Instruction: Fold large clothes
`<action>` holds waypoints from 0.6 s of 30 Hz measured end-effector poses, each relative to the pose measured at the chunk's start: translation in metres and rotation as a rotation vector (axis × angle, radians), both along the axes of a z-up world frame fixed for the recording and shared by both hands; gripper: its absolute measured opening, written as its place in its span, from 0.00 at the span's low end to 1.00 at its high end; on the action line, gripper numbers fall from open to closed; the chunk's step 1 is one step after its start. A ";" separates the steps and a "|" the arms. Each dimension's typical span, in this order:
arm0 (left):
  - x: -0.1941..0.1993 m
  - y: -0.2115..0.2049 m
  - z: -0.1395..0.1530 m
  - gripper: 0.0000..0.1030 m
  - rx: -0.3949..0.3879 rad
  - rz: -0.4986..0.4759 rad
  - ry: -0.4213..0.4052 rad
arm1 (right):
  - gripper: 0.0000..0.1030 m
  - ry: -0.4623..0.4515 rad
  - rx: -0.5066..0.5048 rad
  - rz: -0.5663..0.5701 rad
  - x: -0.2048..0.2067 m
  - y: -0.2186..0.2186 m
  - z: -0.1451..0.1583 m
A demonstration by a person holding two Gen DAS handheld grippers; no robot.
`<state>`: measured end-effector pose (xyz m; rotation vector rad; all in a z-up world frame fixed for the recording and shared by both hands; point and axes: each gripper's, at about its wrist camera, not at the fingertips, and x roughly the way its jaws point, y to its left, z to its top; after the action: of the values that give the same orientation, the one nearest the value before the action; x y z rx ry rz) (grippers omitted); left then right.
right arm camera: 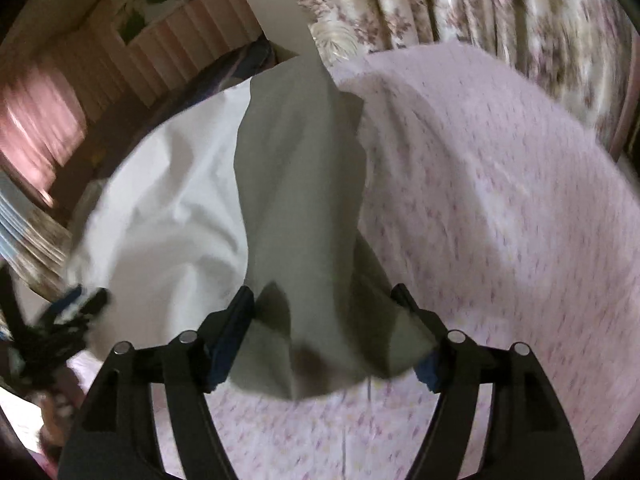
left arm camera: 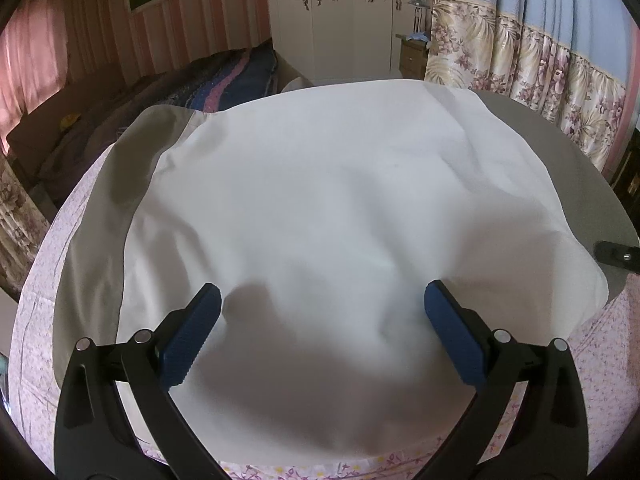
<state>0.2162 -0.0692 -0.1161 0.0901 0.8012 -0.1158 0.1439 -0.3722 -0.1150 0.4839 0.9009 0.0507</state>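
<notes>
A large white garment [left arm camera: 320, 184] with grey side panels [left arm camera: 100, 208] lies spread over a bed with a pink flowered sheet [left arm camera: 36, 340]. My left gripper [left arm camera: 323, 288] hovers open above the white cloth's near part, and its blue pads [left arm camera: 192, 340] touch nothing. In the right wrist view a grey strip of the garment [right arm camera: 304, 200] runs from the far edge down between the fingers of my right gripper [right arm camera: 323, 291]. That gripper's jaws stand wide, and the grey fold lies loose between them. The left gripper [right arm camera: 76, 304] shows blurred at that view's left edge.
Flowered curtains [left arm camera: 540, 80] hang along the right side of the bed. A white wardrobe [left arm camera: 344, 20] and a small wooden nightstand [left arm camera: 412, 54] stand at the back. Dark striped bedding [left arm camera: 224, 80] lies beyond the garment on the left. The pink sheet [right arm camera: 500, 200] stretches bare to the right.
</notes>
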 end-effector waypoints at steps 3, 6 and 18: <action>0.000 0.000 0.000 0.97 0.001 0.001 -0.001 | 0.69 -0.004 0.003 -0.016 -0.007 0.004 0.000; -0.001 0.000 0.001 0.97 0.008 -0.002 -0.004 | 0.70 -0.002 -0.010 -0.054 -0.014 0.004 -0.001; -0.001 0.000 0.002 0.97 0.003 0.003 0.001 | 0.84 -0.067 0.076 -0.070 0.003 0.012 -0.020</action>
<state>0.2152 -0.0690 -0.1146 0.0919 0.8026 -0.1120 0.1464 -0.3601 -0.1346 0.5809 0.8183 0.0374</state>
